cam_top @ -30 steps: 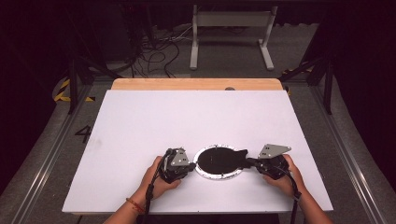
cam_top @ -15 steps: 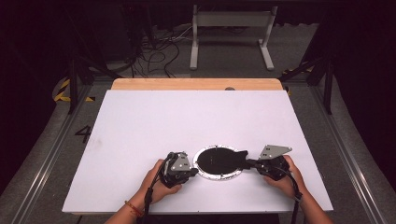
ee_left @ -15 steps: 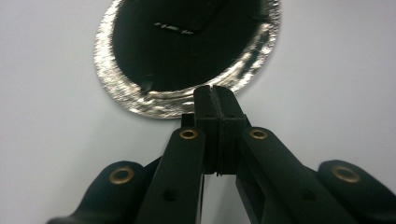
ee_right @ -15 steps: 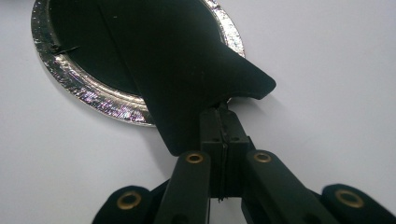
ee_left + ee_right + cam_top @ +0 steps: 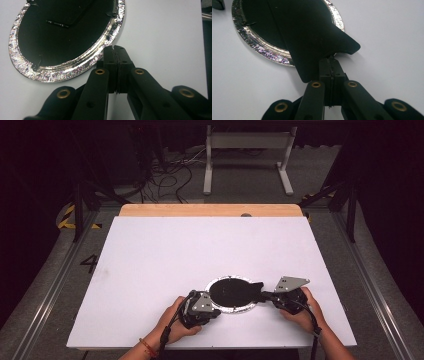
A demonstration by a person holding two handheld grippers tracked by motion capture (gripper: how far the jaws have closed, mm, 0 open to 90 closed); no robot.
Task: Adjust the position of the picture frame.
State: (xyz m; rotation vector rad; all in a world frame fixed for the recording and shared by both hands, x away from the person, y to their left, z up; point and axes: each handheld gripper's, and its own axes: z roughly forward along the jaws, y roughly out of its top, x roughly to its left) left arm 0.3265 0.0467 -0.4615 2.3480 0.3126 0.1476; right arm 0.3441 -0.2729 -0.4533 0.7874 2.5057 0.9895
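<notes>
A round foil tray with a crinkled silver rim sits near the front edge of the white tabletop, between the two grippers, and a black flexible sheet lies over its dark inside, one corner flapping out past the rim on the right. The right gripper has its fingers pressed together on that protruding corner, so the sheet is pinched but not yet lifted clear of the tray. The left gripper has its fingers closed with nothing between them, tips just at the tray's rim, possibly touching it, though the angle leaves that unsure. Judging from this, the work is at an early stage: the sheet is gripped, and peeling or pulling it off the tray remains.
</notes>
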